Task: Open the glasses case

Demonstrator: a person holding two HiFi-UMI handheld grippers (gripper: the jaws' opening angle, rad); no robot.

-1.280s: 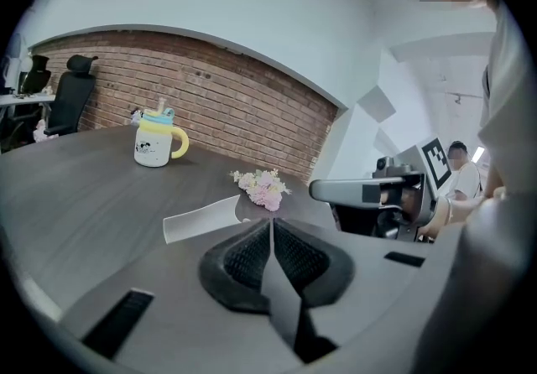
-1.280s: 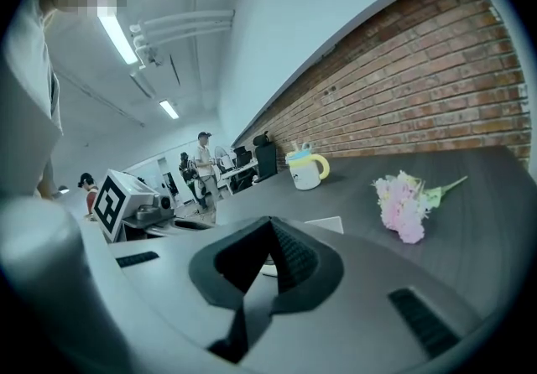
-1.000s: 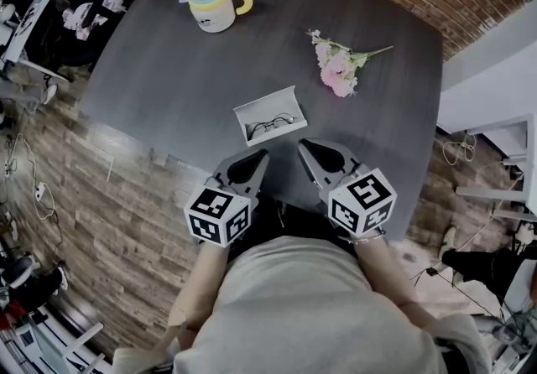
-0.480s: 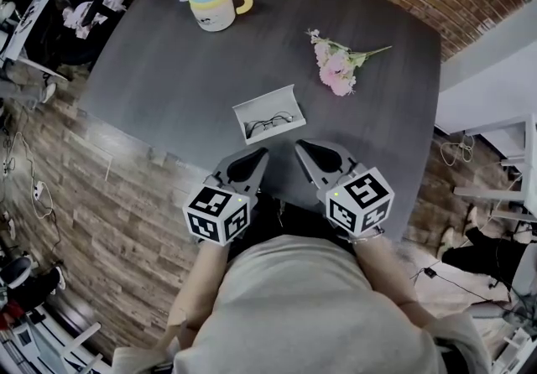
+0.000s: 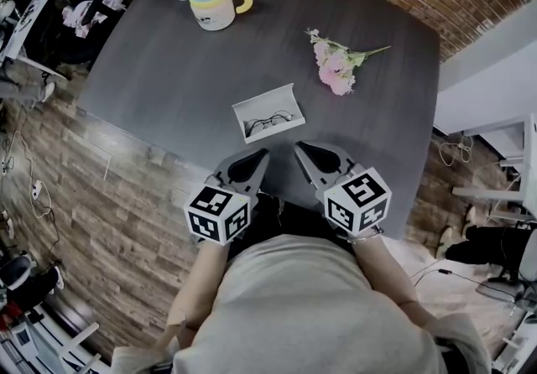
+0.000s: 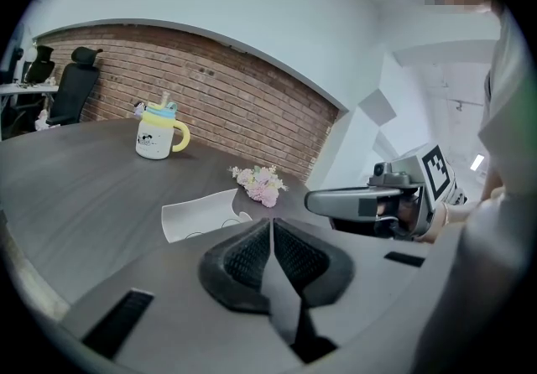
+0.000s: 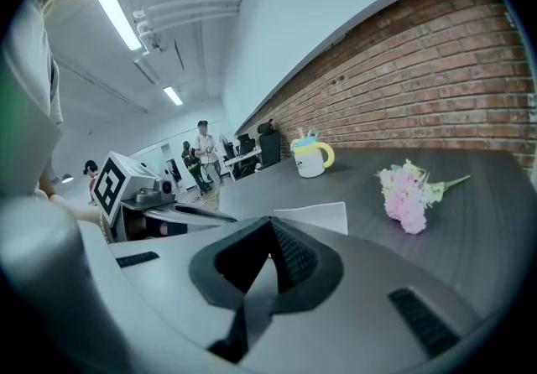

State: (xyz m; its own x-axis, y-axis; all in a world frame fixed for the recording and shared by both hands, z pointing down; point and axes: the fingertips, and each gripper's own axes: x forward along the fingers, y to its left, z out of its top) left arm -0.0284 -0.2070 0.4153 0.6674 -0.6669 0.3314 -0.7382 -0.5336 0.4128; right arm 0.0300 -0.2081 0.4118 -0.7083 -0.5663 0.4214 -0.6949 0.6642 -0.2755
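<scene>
A white glasses case (image 5: 268,115) lies with its lid up near the front edge of the dark table (image 5: 159,70), and a pair of thin-framed glasses (image 5: 270,122) rests inside it. My left gripper (image 5: 262,153) hovers just in front of the case, jaws pressed together and empty. Beside it my right gripper (image 5: 299,147) is likewise shut on nothing. In the left gripper view the case (image 6: 201,215) shows just beyond the shut left gripper (image 6: 270,221). The right gripper view has the case (image 7: 315,217) behind the closed right gripper (image 7: 270,220).
A cream mug with a yellow handle and blue lid (image 5: 212,7) stands at the table's far left. A bunch of pink flowers (image 5: 337,69) lies at the far right. Brick wall and wood-pattern floor surround the table; people stand far off in the right gripper view.
</scene>
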